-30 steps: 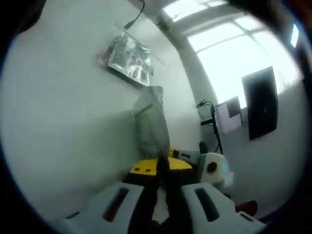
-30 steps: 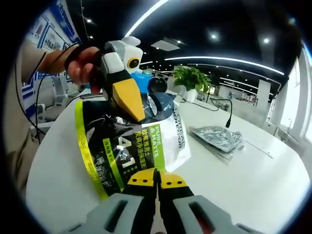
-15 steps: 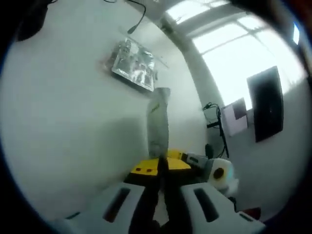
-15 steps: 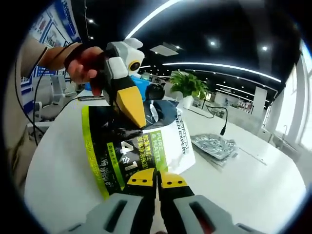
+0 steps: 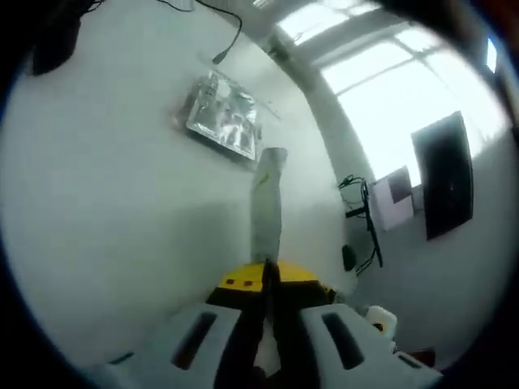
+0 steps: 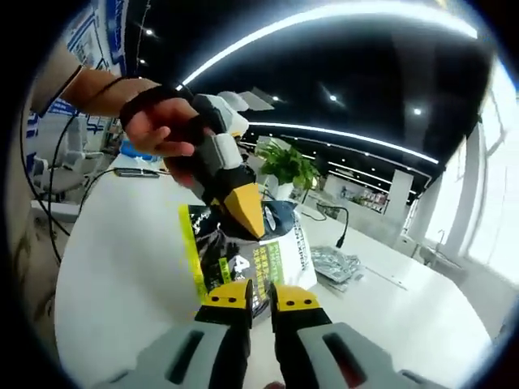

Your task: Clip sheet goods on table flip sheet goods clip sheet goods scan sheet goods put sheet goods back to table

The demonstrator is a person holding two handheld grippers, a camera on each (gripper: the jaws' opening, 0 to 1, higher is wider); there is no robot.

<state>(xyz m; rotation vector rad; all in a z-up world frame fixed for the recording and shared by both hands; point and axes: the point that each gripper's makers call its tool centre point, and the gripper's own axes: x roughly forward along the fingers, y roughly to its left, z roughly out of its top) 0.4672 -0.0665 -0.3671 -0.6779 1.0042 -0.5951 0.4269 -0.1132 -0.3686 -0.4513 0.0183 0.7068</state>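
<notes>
A black, green and white printed pouch (image 6: 243,255) hangs upright over the white table (image 6: 122,275). A person's hand (image 6: 162,130) holds my left gripper (image 6: 242,209), whose yellow jaws are shut on the pouch's top edge. In the left gripper view the same pouch (image 5: 266,207) shows edge-on, rising straight out of my left gripper (image 5: 266,279). My right gripper (image 6: 259,296) sits just in front of the pouch's lower edge, its yellow-tipped jaws parted by a small gap with nothing pinched between them.
A silver foil pouch (image 6: 334,263) lies flat on the table to the right, also seen as the silver pouch (image 5: 220,121). A black cable (image 6: 336,231) and a potted plant (image 6: 284,162) stand behind it. A phone (image 6: 138,172) lies at the far left.
My right gripper's jaws have parted and drawn back from the pouch's lower edge, which they pinched before. The left gripper keeps its hold, and the pouch now shows edge-on in its view.
</notes>
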